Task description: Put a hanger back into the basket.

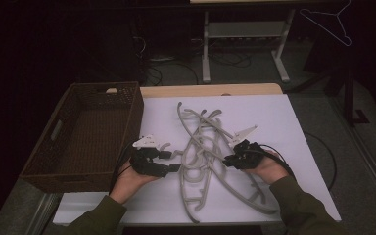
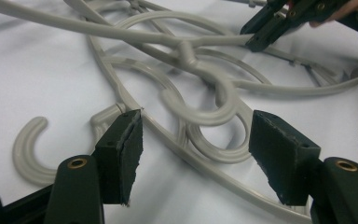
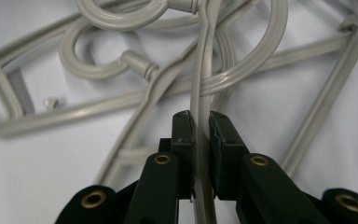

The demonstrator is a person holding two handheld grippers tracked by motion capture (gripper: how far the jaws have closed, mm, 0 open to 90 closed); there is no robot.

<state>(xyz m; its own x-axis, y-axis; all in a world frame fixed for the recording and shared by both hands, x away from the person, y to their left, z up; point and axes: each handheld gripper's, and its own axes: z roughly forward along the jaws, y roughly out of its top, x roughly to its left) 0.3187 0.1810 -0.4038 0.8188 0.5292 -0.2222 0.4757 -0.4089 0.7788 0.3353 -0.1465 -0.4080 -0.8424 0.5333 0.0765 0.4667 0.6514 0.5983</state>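
Several grey plastic clothes hangers (image 1: 200,152) lie tangled on the white table top (image 1: 274,117). My right gripper (image 1: 227,160) is at the pile's right side, shut on one thin hanger arm (image 3: 204,79) that runs up between its pads (image 3: 185,133). The same gripper (image 2: 256,39) appears far off in the left gripper view, pinching that arm. At the left of the pile my left gripper (image 1: 171,161) stands open. Its jaws (image 2: 196,135) are wide apart, with hanger hooks (image 2: 205,107) on the table beyond them and nothing pressed between the pads.
A dark woven basket (image 1: 132,117) stands at the table's left side, close to my left hand. A loose hook end (image 2: 28,149) lies left of the left jaw. Another hanger (image 1: 330,22) hangs at the back right, beyond the table.
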